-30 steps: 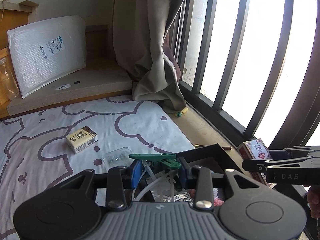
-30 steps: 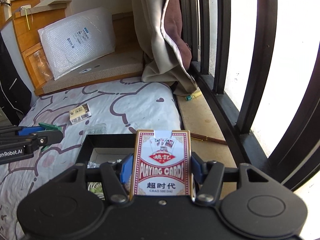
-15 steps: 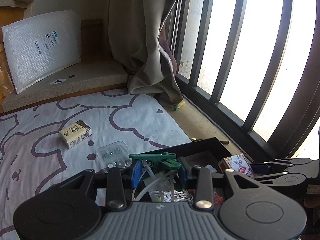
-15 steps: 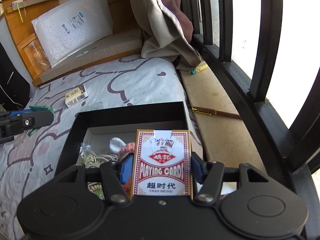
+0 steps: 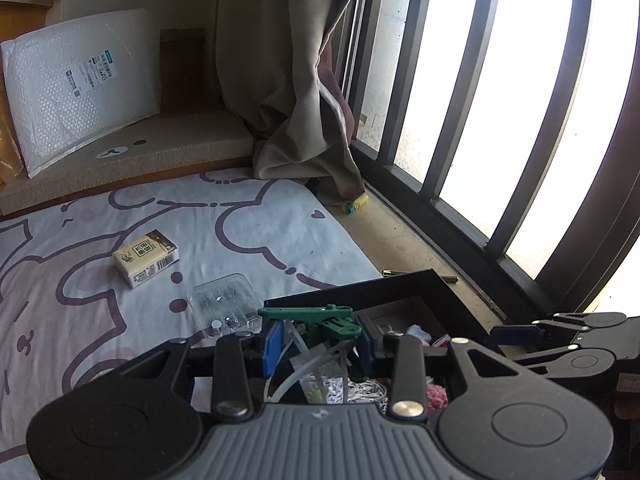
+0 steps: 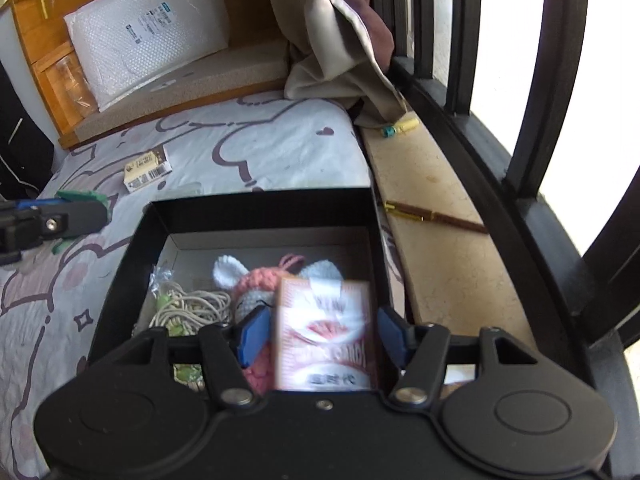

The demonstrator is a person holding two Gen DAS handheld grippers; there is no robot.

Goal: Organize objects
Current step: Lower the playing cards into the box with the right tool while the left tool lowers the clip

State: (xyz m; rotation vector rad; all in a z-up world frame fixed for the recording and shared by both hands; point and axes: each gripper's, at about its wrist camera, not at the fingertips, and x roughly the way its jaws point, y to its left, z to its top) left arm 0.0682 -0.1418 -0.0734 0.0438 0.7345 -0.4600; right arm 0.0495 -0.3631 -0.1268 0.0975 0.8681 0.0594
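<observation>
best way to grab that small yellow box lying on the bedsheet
The yellow box lies flat on the sheet, clear of the plastic case beside it. Probably best to come from above and pinch its two long side faces, jaws across the short width. Its flat, parallel sides suit the pads, and nothing crowds them.

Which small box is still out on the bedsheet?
The cream tissue pack lies on the sheet; the playing-card box is over the black box.
</observation>
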